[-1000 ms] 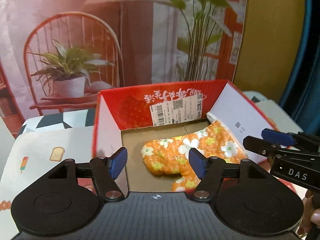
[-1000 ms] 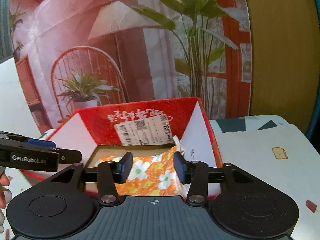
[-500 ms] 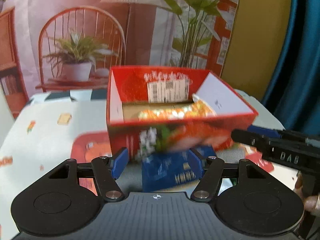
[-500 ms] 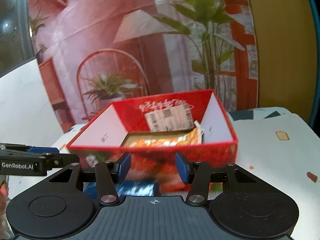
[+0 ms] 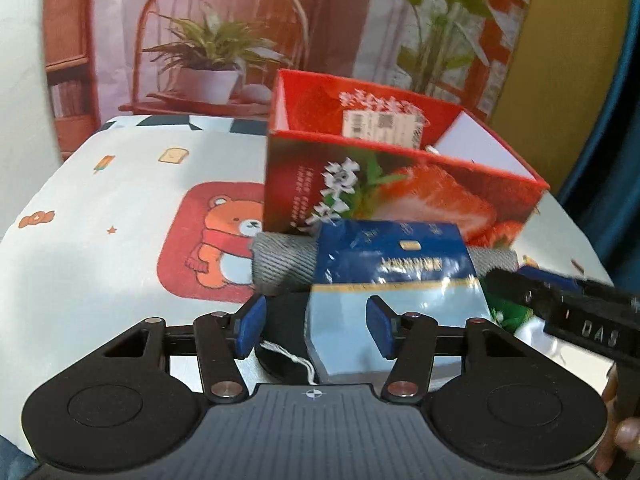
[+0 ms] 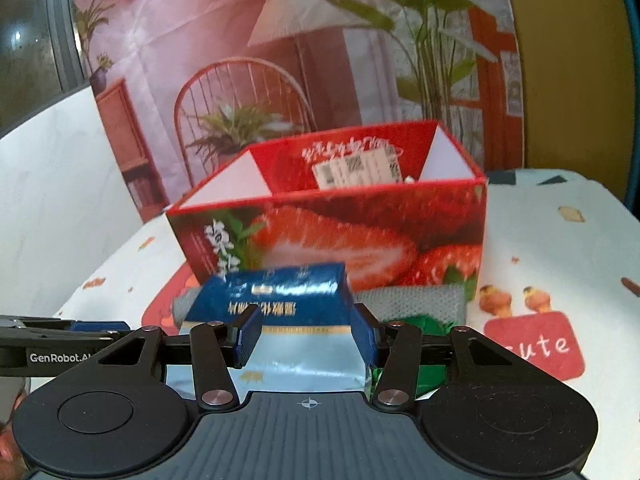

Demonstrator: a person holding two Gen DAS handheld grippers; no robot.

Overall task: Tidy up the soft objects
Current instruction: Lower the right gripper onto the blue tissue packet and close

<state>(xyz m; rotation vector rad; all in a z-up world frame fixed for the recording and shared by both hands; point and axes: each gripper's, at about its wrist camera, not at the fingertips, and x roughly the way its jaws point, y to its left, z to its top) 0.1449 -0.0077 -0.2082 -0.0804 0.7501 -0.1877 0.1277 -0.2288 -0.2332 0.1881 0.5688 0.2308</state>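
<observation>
Blue-and-silver packet (image 5: 394,280) lying on the bench (image 5: 112,200), just near of the red strawberry box (image 5: 400,196), overlapping a grey knitted cloth (image 5: 280,260).
Left gripper (image 5: 316,326): jaws closing, not pressing on anything; near left corner of the packet showing between the blue pads, right pad over the packet's silver face, left pad over a dark round item (image 5: 284,332) with a white thread.
Right gripper (image 6: 306,334): jaws parted, straddling the packet's (image 6: 280,312) near part; right pad lying against the packet's right edge, left pad over its face; pressing or merely framing, not decidable, so grip not confirmed.
Green crinkled item (image 6: 416,328) sitting just right of the packet, behind the right finger.
Grey knitted cloth (image 6: 412,300) stretching along the box's (image 6: 340,248) near wall, touching it.
Box standing open-topped, white flaps folded inward, barcode label on the far inner wall; only a small pale scrap peeking over the rim, remaining contents hidden.
Bench covered with a cartoon-print cloth, bear patch lying to the left.
</observation>
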